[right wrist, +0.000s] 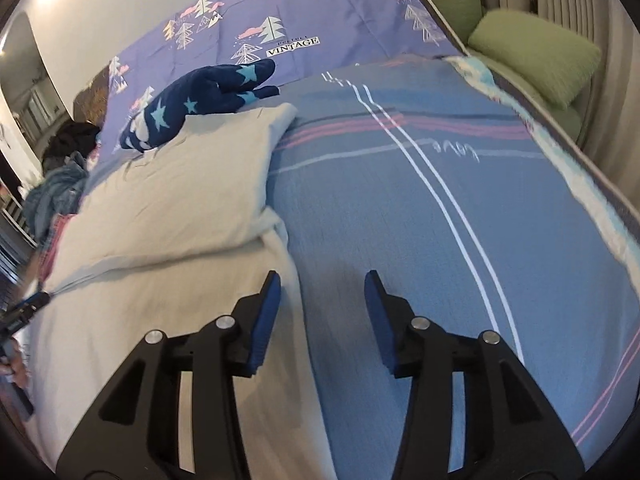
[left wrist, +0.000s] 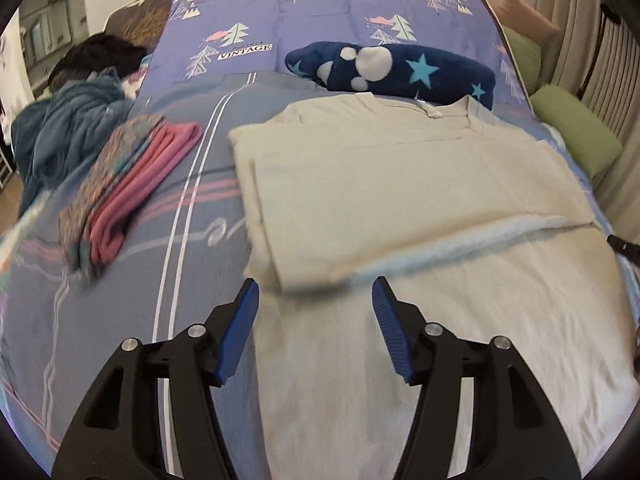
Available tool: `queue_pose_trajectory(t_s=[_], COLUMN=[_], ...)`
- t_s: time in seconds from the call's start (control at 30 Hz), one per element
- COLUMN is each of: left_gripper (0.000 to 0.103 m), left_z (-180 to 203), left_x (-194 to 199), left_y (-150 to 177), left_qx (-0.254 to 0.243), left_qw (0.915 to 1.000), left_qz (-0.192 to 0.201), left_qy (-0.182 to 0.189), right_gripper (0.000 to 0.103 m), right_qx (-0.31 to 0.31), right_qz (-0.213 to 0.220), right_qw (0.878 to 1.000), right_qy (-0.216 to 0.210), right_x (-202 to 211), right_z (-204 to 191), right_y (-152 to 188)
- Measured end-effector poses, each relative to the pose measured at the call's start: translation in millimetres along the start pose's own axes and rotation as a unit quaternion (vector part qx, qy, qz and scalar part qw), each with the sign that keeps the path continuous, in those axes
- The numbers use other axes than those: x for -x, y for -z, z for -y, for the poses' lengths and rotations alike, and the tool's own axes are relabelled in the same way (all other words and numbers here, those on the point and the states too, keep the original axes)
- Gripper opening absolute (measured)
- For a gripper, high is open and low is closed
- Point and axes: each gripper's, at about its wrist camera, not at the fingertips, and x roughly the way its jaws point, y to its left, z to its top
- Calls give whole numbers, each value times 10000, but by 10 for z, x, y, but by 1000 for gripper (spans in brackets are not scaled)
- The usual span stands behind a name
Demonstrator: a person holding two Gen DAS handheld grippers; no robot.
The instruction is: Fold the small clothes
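Tongs: left gripper (left wrist: 316, 300) and right gripper (right wrist: 322, 294) both released, holding nothing.
Shirt: cream shirt (left wrist: 420, 184) flat on bed (right wrist: 400, 200), top half folded.
Axis: long axis toward pillows.
Nearer: left, just short of folded corner; right straddles shirt's right edge.

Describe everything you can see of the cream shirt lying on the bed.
The cream shirt is a plain, soft, knit-looking garment spread flat on the striped blue bedspread. Its neckline points toward the far end of the bed, beside a navy star-print fleece. The upper half lies folded down over the lower half, leaving a crosswise edge midway, and one side is tucked inward. The left gripper hovers open at that fold edge; the right gripper hangs open over the shirt's side edge. Neither grips it.
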Motion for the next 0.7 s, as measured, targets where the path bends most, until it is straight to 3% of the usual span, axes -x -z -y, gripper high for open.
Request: queue_pose_trajectory(t_s=[0.17, 0.37, 0.7], left_gripper=[61, 61, 61], left_z=[-83, -226, -38], left_x=[184, 361, 711], left_y=[275, 621, 1073], left_qx=[65, 525, 101], left_qw=[9999, 9977, 9976], left_qz=[-78, -274, -236], left_qy=[-42, 335, 648], right_gripper=[46, 50, 50], right_qx=[109, 23, -153], right_qz=[-103, -165, -130], right_qw=[9999, 9998, 9996], right_qy=[-26, -125, -211], right_x=[201, 413, 691], right_z=[82, 175, 310], right_y=[246, 496, 785])
